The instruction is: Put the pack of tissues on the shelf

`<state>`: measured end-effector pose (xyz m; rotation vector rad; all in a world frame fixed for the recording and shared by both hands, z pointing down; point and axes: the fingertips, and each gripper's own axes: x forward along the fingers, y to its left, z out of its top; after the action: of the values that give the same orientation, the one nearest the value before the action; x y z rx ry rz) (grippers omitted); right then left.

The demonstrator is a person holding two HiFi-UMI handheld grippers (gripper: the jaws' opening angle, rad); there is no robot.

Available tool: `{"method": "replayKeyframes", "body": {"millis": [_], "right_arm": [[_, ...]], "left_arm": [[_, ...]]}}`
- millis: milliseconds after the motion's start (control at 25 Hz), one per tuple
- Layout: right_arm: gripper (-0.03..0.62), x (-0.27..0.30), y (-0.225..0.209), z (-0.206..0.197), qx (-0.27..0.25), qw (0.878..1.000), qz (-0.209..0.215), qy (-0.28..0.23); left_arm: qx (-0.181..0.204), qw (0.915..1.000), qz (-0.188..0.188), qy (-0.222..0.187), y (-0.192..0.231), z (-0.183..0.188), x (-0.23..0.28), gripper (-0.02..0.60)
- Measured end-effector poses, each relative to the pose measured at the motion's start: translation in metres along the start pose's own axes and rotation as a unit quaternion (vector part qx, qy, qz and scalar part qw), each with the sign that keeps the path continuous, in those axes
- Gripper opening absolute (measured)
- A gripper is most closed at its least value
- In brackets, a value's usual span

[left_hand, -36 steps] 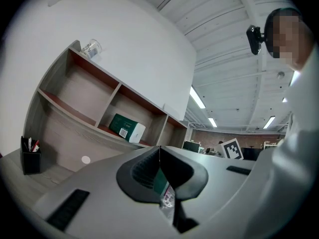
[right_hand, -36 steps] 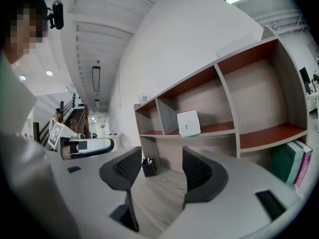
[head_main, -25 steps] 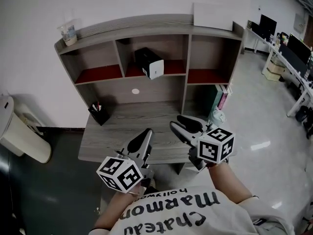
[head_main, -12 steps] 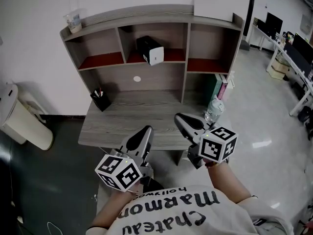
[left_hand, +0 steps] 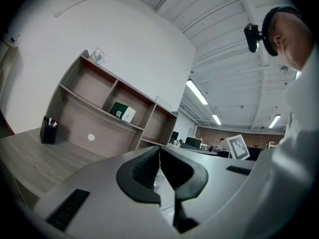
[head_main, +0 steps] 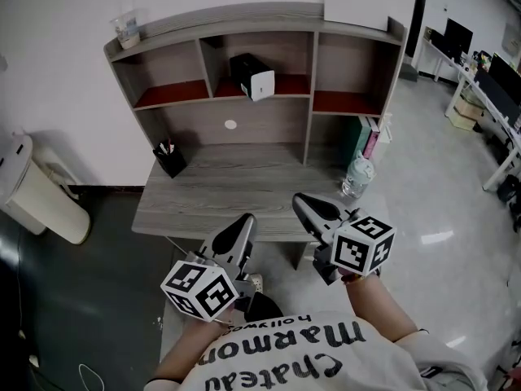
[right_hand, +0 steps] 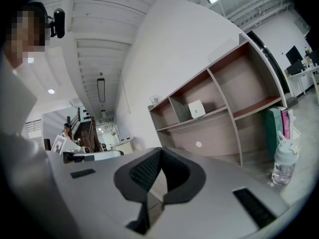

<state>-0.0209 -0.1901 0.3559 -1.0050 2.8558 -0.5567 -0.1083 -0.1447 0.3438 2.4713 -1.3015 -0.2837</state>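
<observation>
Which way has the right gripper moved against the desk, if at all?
Yes. The right gripper has drawn back toward the person: its tips sit nearer the desk's front edge, and its jaws have just closed, empty.

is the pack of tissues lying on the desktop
No, the pack of tissues sits in the middle compartment of the shelf, above the desktop.

right gripper (head_main: 304, 205): your jaws stood apart a second ago; they have just been closing and now meet, with nothing between them.
left gripper (head_main: 242, 223): you have drawn it back from over the desk (head_main: 203, 194); its tips now sit at the front edge.
water bottle (head_main: 357, 175): just beside your right gripper before, now a clear gap.
</observation>
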Motion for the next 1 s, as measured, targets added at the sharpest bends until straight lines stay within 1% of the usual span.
{"method": "replayKeyframes", "body": {"millis": [360,800,1000], "right_arm": [[0.006,-0.004,-0.001,-0.02,-0.005,1.0,-0.016,0.019],[0.006,-0.005,-0.004,-0.02,-0.008,0.999,-0.027,0.02],[0.006,-0.002,-0.003,-0.018,-0.013,0.999,-0.024,0.019]], "left_arm": [[-0.011,0.9999,-0.001,0.008,0.004,-0.014,-0.006,0.018],[-0.009,0.9999,-0.006,0.006,0.003,-0.012,-0.006,0.018],[-0.008,1.0,-0.004,0.002,0.006,-0.009,-0.005,0.018]]}}
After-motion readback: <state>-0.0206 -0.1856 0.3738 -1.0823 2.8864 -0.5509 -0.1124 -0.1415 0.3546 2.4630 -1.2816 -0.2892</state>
